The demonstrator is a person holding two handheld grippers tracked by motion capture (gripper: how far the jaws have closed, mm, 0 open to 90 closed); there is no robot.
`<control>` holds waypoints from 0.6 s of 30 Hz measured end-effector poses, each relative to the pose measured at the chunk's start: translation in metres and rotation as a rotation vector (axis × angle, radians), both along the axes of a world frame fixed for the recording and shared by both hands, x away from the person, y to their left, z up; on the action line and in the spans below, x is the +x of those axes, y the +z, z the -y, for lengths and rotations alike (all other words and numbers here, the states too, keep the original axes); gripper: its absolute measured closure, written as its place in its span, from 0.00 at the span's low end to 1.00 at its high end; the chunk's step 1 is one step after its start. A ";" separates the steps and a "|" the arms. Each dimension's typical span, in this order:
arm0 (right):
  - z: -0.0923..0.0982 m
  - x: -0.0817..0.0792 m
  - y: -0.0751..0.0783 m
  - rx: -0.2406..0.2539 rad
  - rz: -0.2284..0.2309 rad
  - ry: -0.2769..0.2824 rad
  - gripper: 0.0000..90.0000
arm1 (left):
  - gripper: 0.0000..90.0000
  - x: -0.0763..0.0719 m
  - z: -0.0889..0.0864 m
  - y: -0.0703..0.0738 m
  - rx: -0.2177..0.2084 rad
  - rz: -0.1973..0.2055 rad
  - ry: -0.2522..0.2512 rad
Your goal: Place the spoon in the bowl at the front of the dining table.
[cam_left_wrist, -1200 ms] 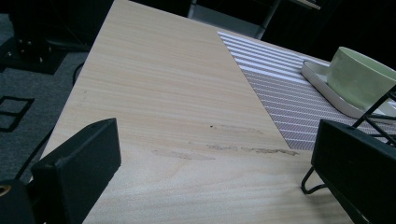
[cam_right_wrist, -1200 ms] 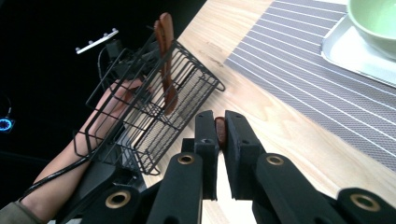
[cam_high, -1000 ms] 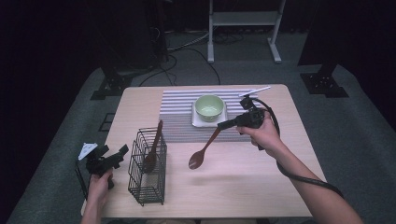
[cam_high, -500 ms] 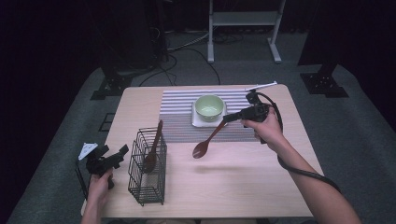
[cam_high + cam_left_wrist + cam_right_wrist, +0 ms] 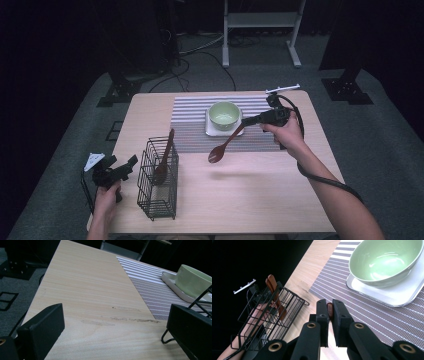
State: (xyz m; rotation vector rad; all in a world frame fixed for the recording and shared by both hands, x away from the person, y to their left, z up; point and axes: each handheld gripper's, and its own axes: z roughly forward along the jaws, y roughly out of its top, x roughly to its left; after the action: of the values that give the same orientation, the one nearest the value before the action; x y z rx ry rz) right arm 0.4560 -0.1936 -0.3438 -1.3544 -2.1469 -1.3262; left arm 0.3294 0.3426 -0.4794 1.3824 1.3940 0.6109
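Spoon [image 5: 226,146] carried toward bowl [image 5: 224,114]; right tool [image 5: 248,121] clamps handle, spoon hanging below-left.

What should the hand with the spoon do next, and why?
Probably carry the wooden spoon a little farther toward the green bowl and lower it in. The right gripper is shut on the spoon's handle, and the spoon hangs above the striped mat, just beside the bowl on its white tray. The other spoon stands in the wire basket, so this one seems bound elsewhere.
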 end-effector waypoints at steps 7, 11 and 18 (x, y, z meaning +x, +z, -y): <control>0.001 0.007 0.000 0.004 -0.004 -0.021 0.93 | 0.01 0.000 0.000 0.000 -0.002 0.001 0.001; 0.000 0.012 0.000 0.002 -0.005 -0.027 0.93 | 0.01 0.000 0.000 0.000 -0.002 0.001 0.000; 0.000 0.019 0.000 0.000 0.000 -0.041 0.93 | 0.01 0.000 0.000 0.000 -0.005 0.001 -0.001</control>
State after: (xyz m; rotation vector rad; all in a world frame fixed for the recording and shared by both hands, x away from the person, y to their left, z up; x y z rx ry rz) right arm 0.4745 -0.1936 -0.3440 -1.4056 -2.1301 -1.3407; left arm 0.3296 0.3430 -0.4795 1.3778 1.3934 0.6071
